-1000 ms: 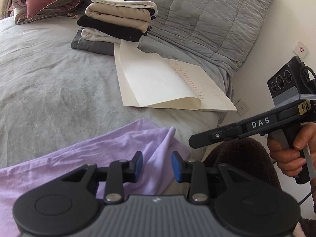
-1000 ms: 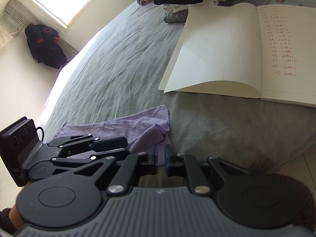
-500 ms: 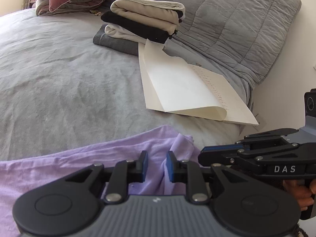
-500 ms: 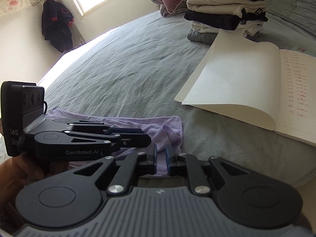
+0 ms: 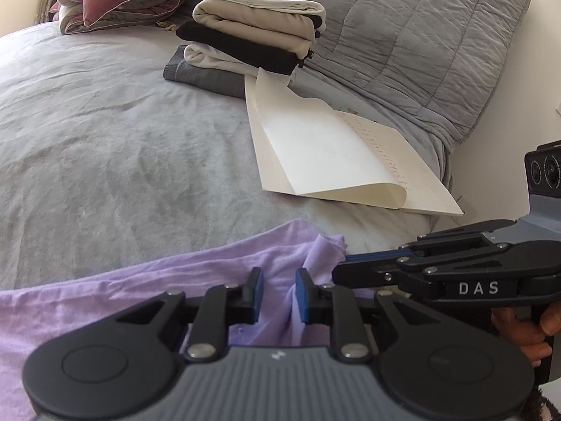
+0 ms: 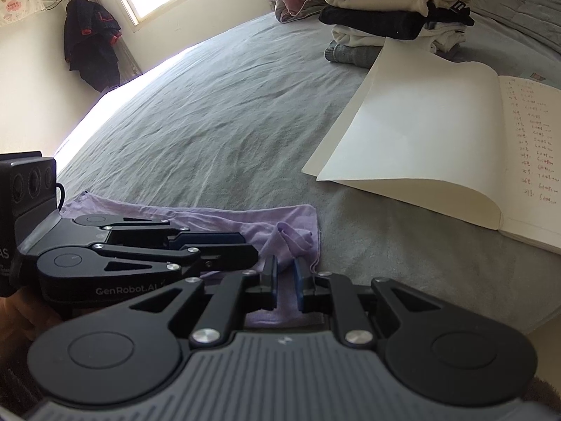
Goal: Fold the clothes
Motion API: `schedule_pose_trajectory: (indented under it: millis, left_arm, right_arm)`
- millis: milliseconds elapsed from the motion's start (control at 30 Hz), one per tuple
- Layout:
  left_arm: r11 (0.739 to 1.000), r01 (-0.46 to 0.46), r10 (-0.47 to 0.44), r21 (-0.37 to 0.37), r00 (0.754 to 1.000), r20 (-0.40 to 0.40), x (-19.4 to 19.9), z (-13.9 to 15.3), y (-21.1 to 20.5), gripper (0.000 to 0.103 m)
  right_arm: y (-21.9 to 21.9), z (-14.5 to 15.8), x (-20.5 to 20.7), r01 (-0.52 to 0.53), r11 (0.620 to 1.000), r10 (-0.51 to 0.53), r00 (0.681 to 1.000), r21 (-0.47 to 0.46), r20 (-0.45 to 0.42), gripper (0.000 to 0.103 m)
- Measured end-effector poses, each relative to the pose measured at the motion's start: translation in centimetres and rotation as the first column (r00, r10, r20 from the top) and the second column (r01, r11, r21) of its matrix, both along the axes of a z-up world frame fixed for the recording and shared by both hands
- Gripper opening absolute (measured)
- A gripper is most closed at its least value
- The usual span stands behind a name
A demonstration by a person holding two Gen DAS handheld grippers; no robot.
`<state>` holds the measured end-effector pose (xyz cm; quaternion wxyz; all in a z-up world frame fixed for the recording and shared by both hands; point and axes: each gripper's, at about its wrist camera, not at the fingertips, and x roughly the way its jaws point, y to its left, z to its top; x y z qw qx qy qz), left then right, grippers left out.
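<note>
Jaws of the left gripper (image 5: 278, 291) have narrowed onto a fold of the crumpled lilac cotton garment (image 5: 147, 280) at the grey bed's (image 5: 105, 133) near edge; the right gripper (image 6: 284, 277) pinches its bunched corner alongside. Both corners secured, lifting can begin.

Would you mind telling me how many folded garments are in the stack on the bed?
5 that I can make out in the stack: two cream on top, one black, one white, then a grey one at the bottom. Others may be hidden between the layers.
</note>
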<state>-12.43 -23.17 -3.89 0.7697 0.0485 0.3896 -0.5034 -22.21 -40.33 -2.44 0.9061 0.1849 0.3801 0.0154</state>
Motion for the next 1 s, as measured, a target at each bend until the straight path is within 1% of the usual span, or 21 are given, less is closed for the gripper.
schedule_pose_trajectory:
  millis: [200,233,267,467,633,767,867,900,933,967,1000]
  left_arm:
    - [1.0,-0.002,0.002,0.0,1.0,-0.003,0.0,0.0,0.0,0.021]
    - [1.0,-0.003,0.003,0.0,1.0,-0.004,0.0,0.0,0.0,0.021]
    - [1.0,-0.004,0.004,0.0,1.0,-0.007,0.0,0.0,0.0,0.021]
    - [1.0,-0.003,0.003,-0.006,1.0,-0.031,0.2,0.5,0.2,0.021]
    - [1.0,0.026,-0.027,-0.01,0.999,-0.026,-0.1,1.3,0.3,0.021]
    - [0.999,0.052,-0.052,-0.001,0.998,-0.017,-0.3,1.7,0.5,0.022]
    - [0.998,0.065,-0.064,0.011,0.998,-0.011,-0.3,1.8,0.6,0.024]
    - [0.998,0.065,-0.065,0.016,0.998,-0.01,-0.3,1.8,0.6,0.024]
    - [0.998,0.064,-0.064,0.018,0.998,-0.012,-0.2,1.9,0.7,0.025]
    - [0.998,0.063,-0.063,0.018,0.998,-0.013,-0.2,1.9,0.8,0.026]
    - [0.998,0.061,-0.061,0.016,0.998,-0.015,-0.1,1.9,0.8,0.026]
  right_arm:
    - [0.3,-0.1,0.2,-0.001,1.0,0.001,1.0,-0.02,0.013,0.014]
    - [0.4,-0.1,0.3,-0.001,1.0,0.002,1.0,-0.025,0.016,0.009]
    - [0.5,0.0,0.3,-0.002,1.0,0.002,1.0,-0.028,0.02,0.006]
    - [0.4,1.2,-0.4,0.008,1.0,-0.007,1.0,-0.018,0.02,0.004]
    - [-0.2,2.4,-1.5,0.013,1.0,-0.013,1.0,0.011,0.0,0.003]
    - [-1.0,2.5,-2.5,0.015,0.998,-0.011,0.998,0.054,-0.065,0.003]
    - [-1.1,1.6,-2.9,-0.003,1.0,0.007,0.989,0.029,-0.147,0.003]
    - [-1.1,1.6,-3.0,-0.008,1.0,0.011,0.989,0.019,-0.148,0.003]
    - [-1.1,1.7,-3.2,-0.013,1.0,0.014,0.99,0.012,-0.142,0.006]
    - [-1.1,1.7,-3.3,-0.017,1.0,0.018,0.99,0.005,-0.137,0.013]
    - [-1.2,1.9,-3.3,-0.018,1.0,0.018,0.993,0.001,-0.121,0.015]
